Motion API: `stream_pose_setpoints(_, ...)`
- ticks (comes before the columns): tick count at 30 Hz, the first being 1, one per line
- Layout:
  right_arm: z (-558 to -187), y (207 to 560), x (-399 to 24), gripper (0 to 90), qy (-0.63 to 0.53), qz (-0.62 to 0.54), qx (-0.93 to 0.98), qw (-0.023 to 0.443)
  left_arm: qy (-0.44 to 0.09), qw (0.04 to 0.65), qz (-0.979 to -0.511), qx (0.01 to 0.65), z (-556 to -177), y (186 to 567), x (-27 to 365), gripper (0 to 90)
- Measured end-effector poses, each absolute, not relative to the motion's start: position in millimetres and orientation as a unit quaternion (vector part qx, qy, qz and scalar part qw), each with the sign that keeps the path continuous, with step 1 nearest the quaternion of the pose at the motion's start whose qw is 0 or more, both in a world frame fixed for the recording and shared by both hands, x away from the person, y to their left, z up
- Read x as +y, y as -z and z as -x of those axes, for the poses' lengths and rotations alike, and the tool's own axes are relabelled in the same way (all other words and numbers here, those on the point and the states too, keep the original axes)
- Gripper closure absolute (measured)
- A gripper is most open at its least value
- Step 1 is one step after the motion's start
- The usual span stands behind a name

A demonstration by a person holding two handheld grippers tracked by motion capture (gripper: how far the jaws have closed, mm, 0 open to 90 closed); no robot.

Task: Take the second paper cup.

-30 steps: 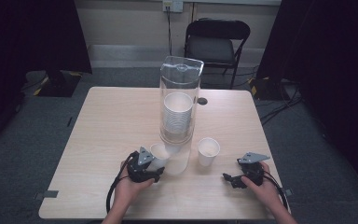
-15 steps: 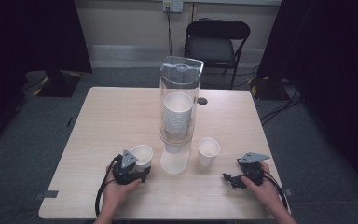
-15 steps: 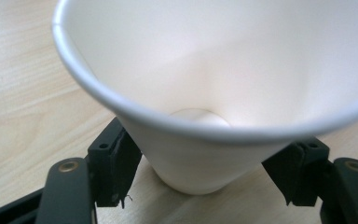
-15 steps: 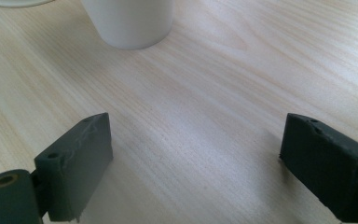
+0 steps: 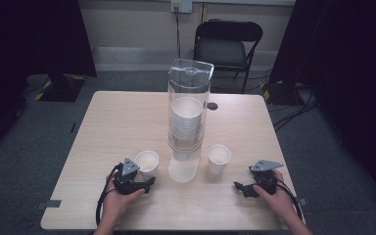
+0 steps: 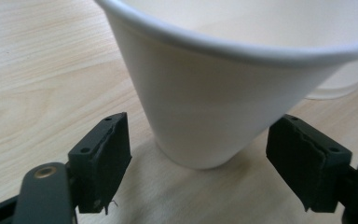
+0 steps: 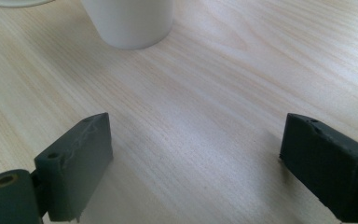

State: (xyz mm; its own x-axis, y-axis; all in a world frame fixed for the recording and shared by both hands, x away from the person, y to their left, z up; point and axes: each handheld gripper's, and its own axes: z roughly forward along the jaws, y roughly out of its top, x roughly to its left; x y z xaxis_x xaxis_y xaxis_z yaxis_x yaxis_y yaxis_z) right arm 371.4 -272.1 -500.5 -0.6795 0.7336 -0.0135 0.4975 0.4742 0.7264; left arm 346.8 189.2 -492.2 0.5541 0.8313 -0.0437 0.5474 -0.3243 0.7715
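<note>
Left gripper jaws just opening — released, pads clear of paper cup, which stands upright on surface left of cup dispenser. Right gripper jaws spread, empty, parked near second cup — likely awaiting its turn.

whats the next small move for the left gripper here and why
Probably draw the left gripper straight back from the paper cup. Its jaws have just been opening, both pads now stand clear of the cup's sides, and the cup sits upright on the table left of the dispenser, so it looks placed.
</note>
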Motion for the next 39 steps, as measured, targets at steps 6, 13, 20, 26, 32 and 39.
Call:
stream_pose_setpoints(6,-371,500,-272,8.6,-0.36,-0.366,0.843,0.164,-0.174,0.383,-0.795,0.436,-339,490,205,16.3)
stream_pose_setpoints(13,-371,500,-272,8.6,-0.36,-0.366,0.843,0.164,-0.167,0.39,-0.789,0.445,-332,491,223,16.1)
stream_pose_setpoints(20,-371,501,-272,8.5,-0.36,-0.365,0.843,0.164,-0.165,0.391,-0.786,0.45,-328,491,242,16.1)
stream_pose_setpoints(26,-371,500,-272,8.6,-0.36,-0.366,0.843,0.164,-0.165,0.4,-0.776,0.458,-328,490,260,16.1)
stream_pose_setpoints(32,-371,500,-272,8.6,-0.36,-0.366,0.843,0.164,-0.173,0.404,-0.77,0.463,-328,489,277,16.1)
stream_pose_setpoints(39,-371,500,-272,8.6,-0.36,-0.366,0.843,0.164,-0.177,0.388,-0.773,0.47,-325,494,293,16.1)
